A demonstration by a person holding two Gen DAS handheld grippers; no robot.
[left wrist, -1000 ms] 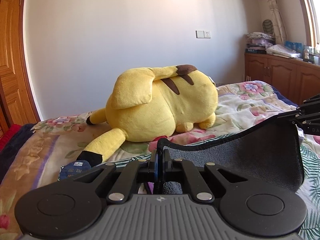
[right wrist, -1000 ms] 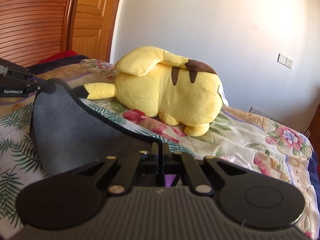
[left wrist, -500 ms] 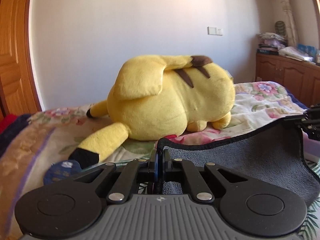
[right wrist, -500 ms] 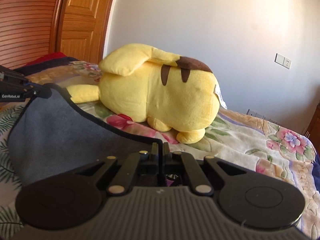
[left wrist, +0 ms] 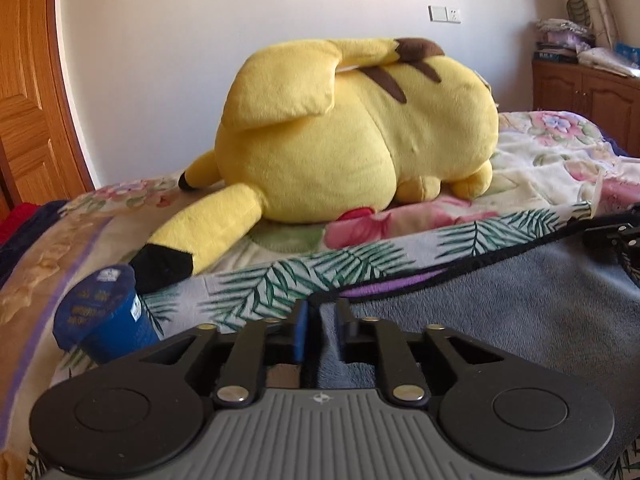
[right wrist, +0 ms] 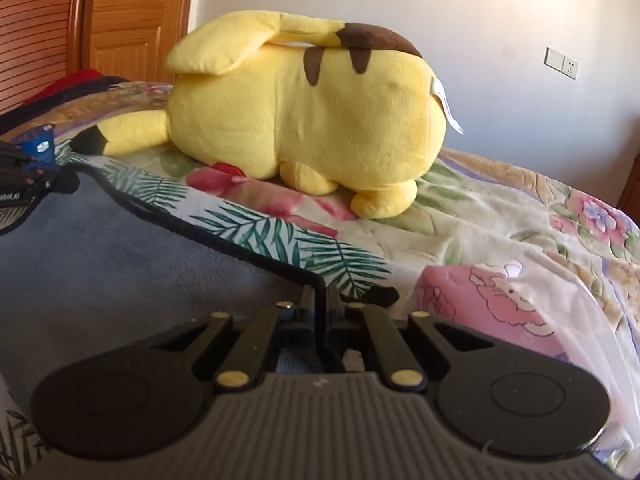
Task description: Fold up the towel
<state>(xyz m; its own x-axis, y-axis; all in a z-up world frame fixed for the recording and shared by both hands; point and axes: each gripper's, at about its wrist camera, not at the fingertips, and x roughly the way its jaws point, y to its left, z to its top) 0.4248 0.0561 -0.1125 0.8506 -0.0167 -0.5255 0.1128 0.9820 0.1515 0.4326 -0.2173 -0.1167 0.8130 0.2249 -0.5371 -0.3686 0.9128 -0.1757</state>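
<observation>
A grey towel (left wrist: 520, 304) with a black hem lies low over the leaf-print bed cover (left wrist: 280, 280); a purple layer shows under its far edge. My left gripper (left wrist: 320, 320) has its jaws slightly parted, with the towel's left corner still between them. My right gripper (right wrist: 320, 300) is shut on the towel's (right wrist: 120, 264) right corner, down at the bed. Each gripper shows at the edge of the other's view: the right one in the left wrist view (left wrist: 616, 240), the left one in the right wrist view (right wrist: 24, 184).
A big yellow plush toy (left wrist: 352, 128) lies on the bed just beyond the towel. A blue cup (left wrist: 104, 316) lies on its side at the left. A wooden door (right wrist: 132, 16) is at the left and a wooden cabinet (left wrist: 588, 96) at the right.
Both grippers moved forward and down, bringing the held towel edge from the air onto the bed. The left jaws have parted a little; the right jaws stay shut.
</observation>
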